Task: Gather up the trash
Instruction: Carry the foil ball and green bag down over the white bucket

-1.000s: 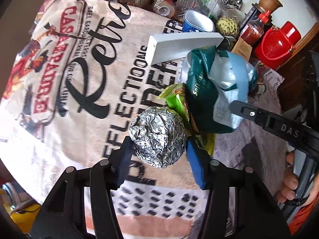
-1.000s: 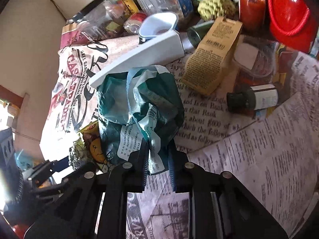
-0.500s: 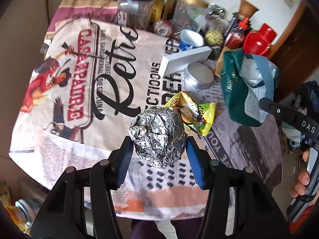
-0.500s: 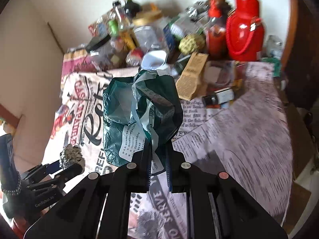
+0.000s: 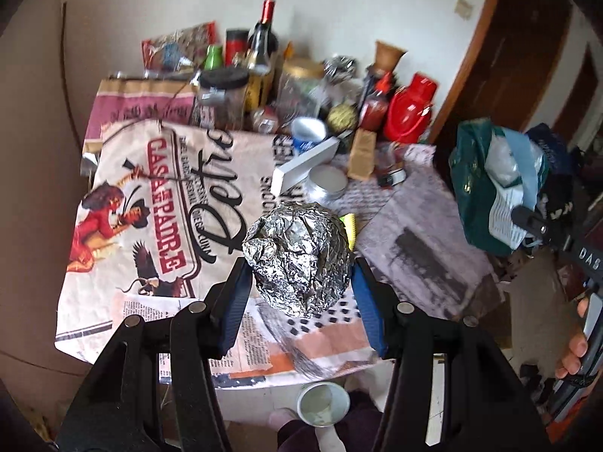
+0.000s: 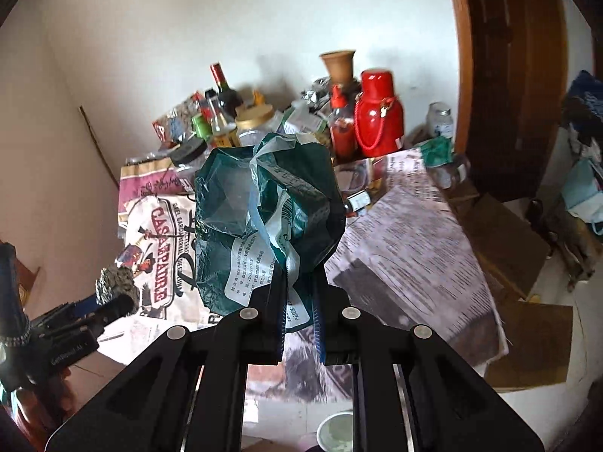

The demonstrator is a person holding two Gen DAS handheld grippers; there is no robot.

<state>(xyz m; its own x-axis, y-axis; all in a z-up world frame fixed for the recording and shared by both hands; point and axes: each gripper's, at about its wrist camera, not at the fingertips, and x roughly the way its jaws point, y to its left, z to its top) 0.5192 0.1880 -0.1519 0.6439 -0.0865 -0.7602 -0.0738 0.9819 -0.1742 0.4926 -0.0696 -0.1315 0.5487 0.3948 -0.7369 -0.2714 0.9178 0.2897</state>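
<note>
My left gripper is shut on a crumpled ball of aluminium foil and holds it high above the table's near edge. My right gripper is shut on a dark green plastic bag and holds it up in the air; the bag also shows in the left wrist view, off the table's right side. The foil ball and left gripper show small at the left of the right wrist view. A yellow-green snack wrapper lies on the table, mostly hidden behind the foil.
The table is covered with newspaper and a printed sack. Bottles, jars, a red flask, a blue cup, a white box and a round tin crowd its far side. A white cup stands on the floor below.
Both grippers have risen and pulled back from the table, each still holding its item. The bag has moved off to the right of the table. The wrapper stayed on the table.
</note>
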